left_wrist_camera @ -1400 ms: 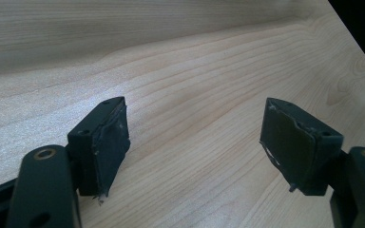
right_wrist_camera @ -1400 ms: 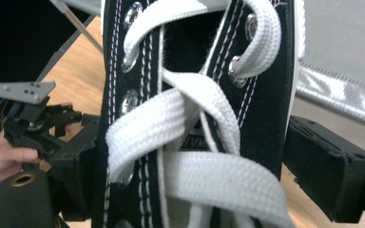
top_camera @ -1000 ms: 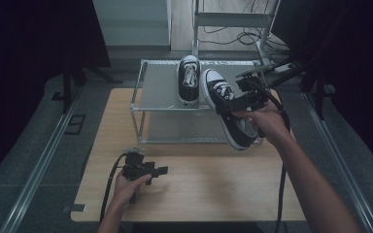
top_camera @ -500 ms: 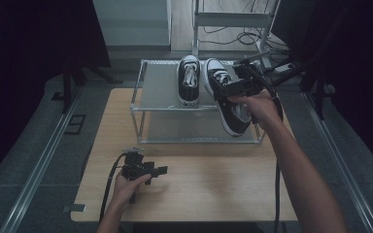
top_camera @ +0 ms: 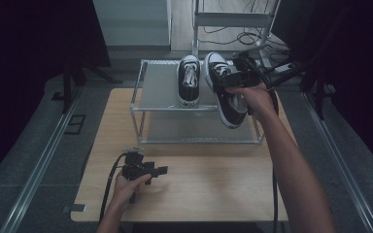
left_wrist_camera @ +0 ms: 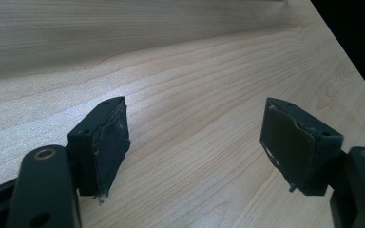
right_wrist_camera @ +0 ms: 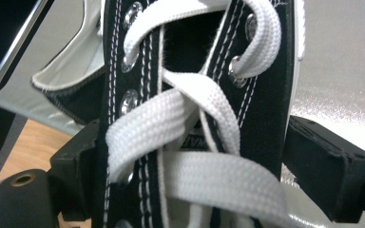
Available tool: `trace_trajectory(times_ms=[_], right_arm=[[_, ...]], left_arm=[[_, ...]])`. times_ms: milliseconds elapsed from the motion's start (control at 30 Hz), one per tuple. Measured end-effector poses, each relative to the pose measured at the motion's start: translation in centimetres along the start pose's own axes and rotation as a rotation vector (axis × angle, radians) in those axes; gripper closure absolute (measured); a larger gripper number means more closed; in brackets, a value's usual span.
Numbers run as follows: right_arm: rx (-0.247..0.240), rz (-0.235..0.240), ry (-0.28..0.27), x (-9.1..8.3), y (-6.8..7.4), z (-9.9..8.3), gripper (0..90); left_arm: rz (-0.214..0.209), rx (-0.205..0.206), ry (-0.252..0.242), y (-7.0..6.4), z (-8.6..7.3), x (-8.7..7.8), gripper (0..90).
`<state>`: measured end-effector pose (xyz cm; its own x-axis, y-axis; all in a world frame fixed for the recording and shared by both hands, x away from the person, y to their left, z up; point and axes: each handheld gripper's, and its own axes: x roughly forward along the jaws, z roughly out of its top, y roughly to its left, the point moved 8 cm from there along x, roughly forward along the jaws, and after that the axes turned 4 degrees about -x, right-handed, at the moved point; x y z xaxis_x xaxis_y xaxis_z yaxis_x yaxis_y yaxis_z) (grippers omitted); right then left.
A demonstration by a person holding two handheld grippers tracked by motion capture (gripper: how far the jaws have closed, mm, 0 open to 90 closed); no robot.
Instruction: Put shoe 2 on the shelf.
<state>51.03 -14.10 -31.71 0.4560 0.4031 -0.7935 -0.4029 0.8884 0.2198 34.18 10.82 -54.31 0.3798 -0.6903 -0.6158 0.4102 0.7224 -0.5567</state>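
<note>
The right gripper (top_camera: 235,77) is clamped across the laced upper of a black sneaker (top_camera: 226,92); in the right gripper view its two jaws press on either side of the shoe (right_wrist_camera: 195,118), over the white laces, closed as far as the shoe allows. The held sneaker lies over the right part of the rack's upper shelf (top_camera: 160,90) with its toe end toward the far side and its heel end jutting past the near edge of the shelf, tilted down — whether the sole touches the shelf there is hard to tell from the high view. The right hand (top_camera: 252,97) grips the tool from behind, the forearm reaching forward and up from the bottom right of the table (top_camera: 199,189).

The left gripper (top_camera: 143,170) rests low near the front left of the table, held in the left hand (top_camera: 126,182) with its cable looping back toward the person. Its jaws stand wide apart with nothing between them — in the left gripper view just bare wood grain (left_wrist_camera: 195,109) lies under them.

Count: two sneakers, both black with white laces and white toe caps. The second sneaker (top_camera: 189,80) sits flat on the upper shelf just left of the held one, toe pointing away. One metal rack with two shelves, the lower shelf (top_camera: 194,133) bare. Two grippers
</note>
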Motion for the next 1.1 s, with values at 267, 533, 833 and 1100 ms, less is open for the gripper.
trace_trajectory(times_ms=[267,533,833,1100], right_arm=[[0.043,-0.029,0.012,1.0,-0.6,1.1,13.8],[0.063,-0.050,0.019,1.6,-0.6,2.2,13.8],[0.119,-0.064,0.019,2.5,-0.5,3.5,13.8],[0.146,-0.075,0.021,3.3,-0.5,4.3,13.8]], left_arm=[[-0.005,-0.005,-0.005,0.0,0.1,-0.1,24.9],[-0.007,-0.009,-0.012,0.0,0.1,-0.2,25.0],[-0.015,-0.007,-0.015,-0.1,0.2,-0.4,25.0],[-0.017,-0.008,-0.014,-0.1,0.2,-0.5,25.0]])
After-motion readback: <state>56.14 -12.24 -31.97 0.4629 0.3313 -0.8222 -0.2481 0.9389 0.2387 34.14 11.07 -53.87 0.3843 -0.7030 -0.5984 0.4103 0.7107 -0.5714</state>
